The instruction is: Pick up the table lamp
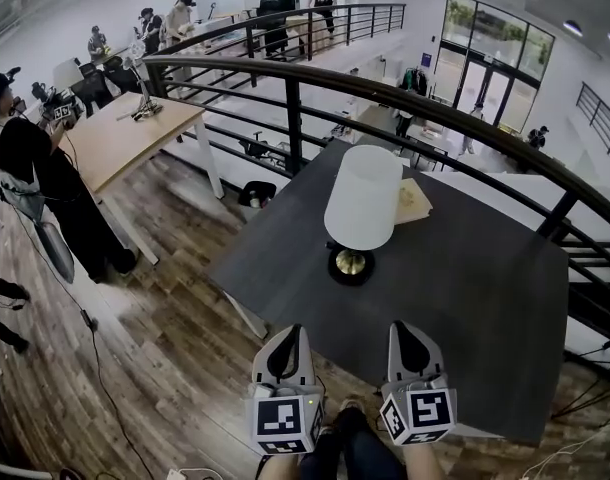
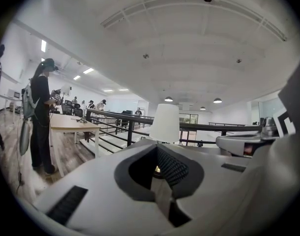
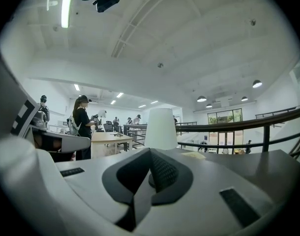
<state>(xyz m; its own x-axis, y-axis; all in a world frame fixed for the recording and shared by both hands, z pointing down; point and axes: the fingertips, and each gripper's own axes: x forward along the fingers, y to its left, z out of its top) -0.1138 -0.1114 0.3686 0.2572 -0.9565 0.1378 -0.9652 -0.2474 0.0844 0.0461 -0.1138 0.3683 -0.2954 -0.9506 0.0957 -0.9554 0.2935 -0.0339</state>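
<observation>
The table lamp stands upright on a dark grey table (image 1: 475, 298), with a white shade (image 1: 363, 197) over a round black and brass base (image 1: 351, 265). My left gripper (image 1: 288, 336) and right gripper (image 1: 407, 330) hover side by side over the table's near edge. Both point at the lamp, are short of it, and are shut with nothing between the fingers. In the left gripper view the shade (image 2: 165, 123) rises just beyond the closed left gripper (image 2: 158, 154). In the right gripper view the shade (image 3: 161, 128) shows ahead of the closed right gripper (image 3: 151, 155).
A yellowish flat packet (image 1: 413, 200) lies on the table behind the lamp. A black railing (image 1: 385, 98) curves along the table's far side. A wooden desk (image 1: 135, 133) and a person in black (image 1: 35, 168) are at the left, across wood flooring.
</observation>
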